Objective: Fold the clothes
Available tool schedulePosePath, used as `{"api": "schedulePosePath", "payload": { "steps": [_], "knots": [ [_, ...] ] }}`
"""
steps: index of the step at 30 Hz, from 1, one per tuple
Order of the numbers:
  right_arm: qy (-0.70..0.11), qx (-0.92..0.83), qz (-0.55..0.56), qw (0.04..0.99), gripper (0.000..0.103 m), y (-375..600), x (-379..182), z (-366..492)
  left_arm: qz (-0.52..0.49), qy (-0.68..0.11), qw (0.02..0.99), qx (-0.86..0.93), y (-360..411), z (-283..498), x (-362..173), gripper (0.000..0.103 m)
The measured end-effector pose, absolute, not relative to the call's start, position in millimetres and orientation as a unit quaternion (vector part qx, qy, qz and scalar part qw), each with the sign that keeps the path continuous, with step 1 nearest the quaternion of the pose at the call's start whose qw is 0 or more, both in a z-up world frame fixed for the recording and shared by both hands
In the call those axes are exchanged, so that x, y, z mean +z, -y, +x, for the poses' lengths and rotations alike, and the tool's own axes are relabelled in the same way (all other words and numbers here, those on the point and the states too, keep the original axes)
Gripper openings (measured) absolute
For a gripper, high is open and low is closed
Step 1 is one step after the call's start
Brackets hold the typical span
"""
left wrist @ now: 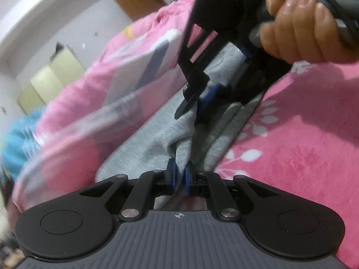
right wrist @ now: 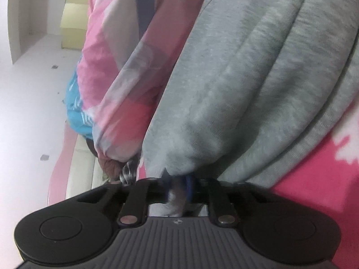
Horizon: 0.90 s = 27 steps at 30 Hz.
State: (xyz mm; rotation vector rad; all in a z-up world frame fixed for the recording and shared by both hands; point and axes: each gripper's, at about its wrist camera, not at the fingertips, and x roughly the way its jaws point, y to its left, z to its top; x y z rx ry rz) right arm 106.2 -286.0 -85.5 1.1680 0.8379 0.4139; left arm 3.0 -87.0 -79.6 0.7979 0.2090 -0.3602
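The bed (left wrist: 303, 145) carries a bright pink cover with white leaf prints, soft and slightly rumpled. On it, to the left in the left wrist view, lies a pink-and-white patchwork garment (left wrist: 94, 85) with a blue stripe, thin and smooth-looking. Between the 2 lies the grey garment (left wrist: 157, 134), a fleecy knit held in long ridged folds; its long axis runs from the left gripper (left wrist: 180, 180) up and away to the right gripper (left wrist: 194, 109), so the cloth spans both. The left gripper's fingers are together, clamped on a bunched edge of the grey garment. The right gripper's fingers, gripped by a hand (left wrist: 298, 29), are likewise clamped on the far edge. Judgement: the coming fold depends on both ends moving across this axis together; neither hand is nearer.
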Motion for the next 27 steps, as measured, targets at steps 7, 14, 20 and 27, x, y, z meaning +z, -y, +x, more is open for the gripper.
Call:
{"api": "schedulePosePath", "payload": {
  "steps": [7, 14, 20, 27],
  "knots": [
    [-0.305, 0.227, 0.306, 0.873, 0.009, 270.5, -67.4, 90.7, 0.444, -0.107, 0.871, -0.179, 83.5, 2.6, -98.2, 0.007],
    [-0.323, 0.230, 0.313, 0.863, 0.009, 274.4, -82.8, 91.7, 0.415, -0.132, 0.884, -0.170, 67.0, -5.9, -87.3, 0.012],
    [-0.333, 0.234, 0.344, 0.846, 0.022, 283.9, -76.7, 84.8, 0.387, -0.178, 0.888, -0.172, 46.2, -19.6, -75.3, 0.013],
    [-0.308, 0.215, 0.344, 0.861, 0.026, 336.6, -51.7, 35.7, 0.232, -0.212, 0.926, -0.211, 8.9, -14.4, -24.8, 0.021]
  ]
}}
